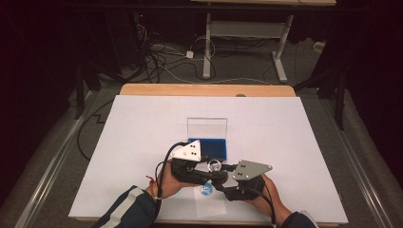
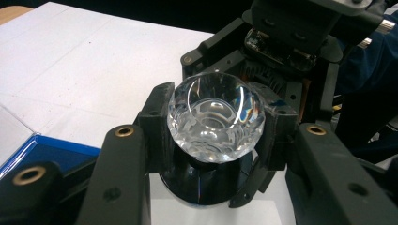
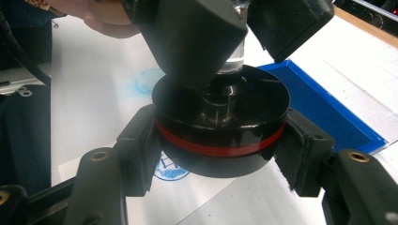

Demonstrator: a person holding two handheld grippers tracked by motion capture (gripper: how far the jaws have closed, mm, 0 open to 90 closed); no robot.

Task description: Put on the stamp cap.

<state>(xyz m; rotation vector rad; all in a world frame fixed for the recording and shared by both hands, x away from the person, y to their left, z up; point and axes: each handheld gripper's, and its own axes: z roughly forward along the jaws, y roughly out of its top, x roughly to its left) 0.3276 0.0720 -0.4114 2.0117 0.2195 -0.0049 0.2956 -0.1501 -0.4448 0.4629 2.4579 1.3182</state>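
Observation:
A clear faceted cup-shaped piece [image 2: 216, 123] sits between the pads of my left gripper [image 2: 217, 136], which is shut on it. Under it is a black round base with a red band [image 3: 220, 140], and my right gripper [image 3: 221, 150] is shut on that base from both sides. The clear piece's stem [image 3: 231, 61] goes down into the middle of the base. In the high view both grippers meet near the table's front, the left gripper [image 1: 213, 168] over the right gripper [image 1: 217, 182], with the clear piece [image 1: 214, 166] between them.
A blue tray [image 1: 209, 148] with an upright clear lid [image 1: 207, 127] stands just behind the grippers. A paper sheet with a blue round mark [image 1: 206, 190] lies under them on the white table cover [image 1: 142, 123]. Desk legs and cables are on the floor beyond.

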